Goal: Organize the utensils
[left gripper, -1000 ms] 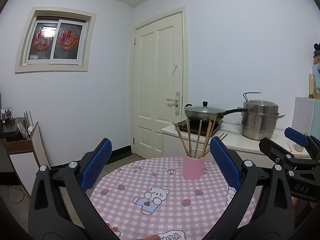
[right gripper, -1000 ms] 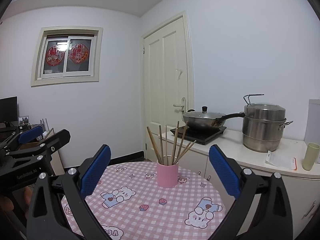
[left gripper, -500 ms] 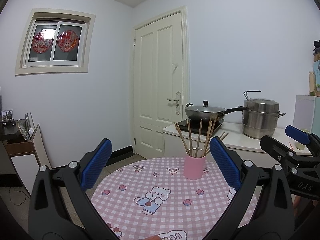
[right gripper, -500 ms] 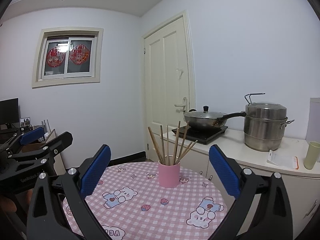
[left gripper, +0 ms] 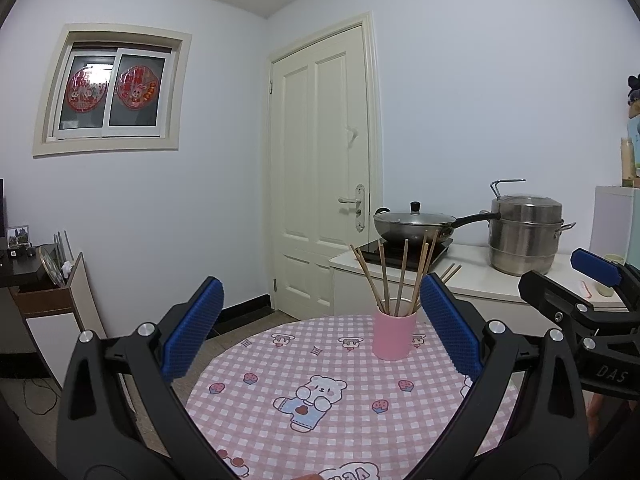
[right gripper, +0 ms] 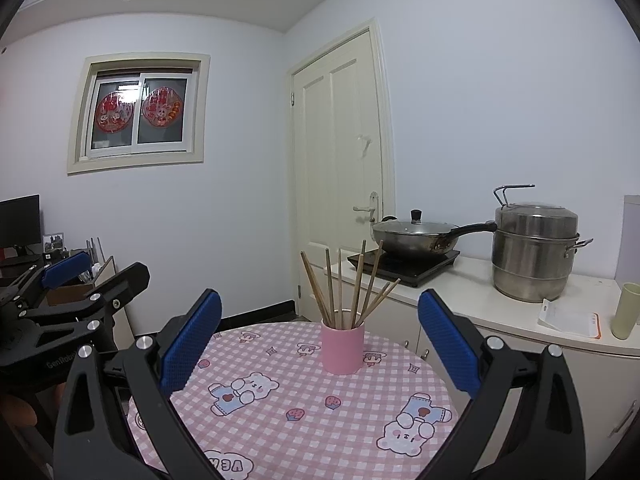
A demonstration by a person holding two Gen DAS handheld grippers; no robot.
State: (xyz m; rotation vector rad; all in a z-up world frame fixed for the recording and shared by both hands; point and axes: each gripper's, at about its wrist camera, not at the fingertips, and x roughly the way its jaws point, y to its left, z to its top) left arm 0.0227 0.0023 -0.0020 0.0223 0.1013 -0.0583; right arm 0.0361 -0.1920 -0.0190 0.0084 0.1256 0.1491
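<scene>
Your left gripper (left gripper: 320, 328) and right gripper (right gripper: 319, 332) both hover released, fingers spread and empty, above the round counter (right gripper: 280, 420) with its pink checked cloth. The chopsticks (right gripper: 344, 288) stand in the pink cup (right gripper: 342, 350) near its far edge, before the cream door (right gripper: 340, 180).

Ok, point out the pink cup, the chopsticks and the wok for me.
pink cup (right gripper: 342, 350), right wrist view, middle of its side wall.
chopsticks (right gripper: 340, 288), right wrist view, shaft of one upright stick above the rim.
wok (right gripper: 416, 238), right wrist view, side of its bowl.
</scene>
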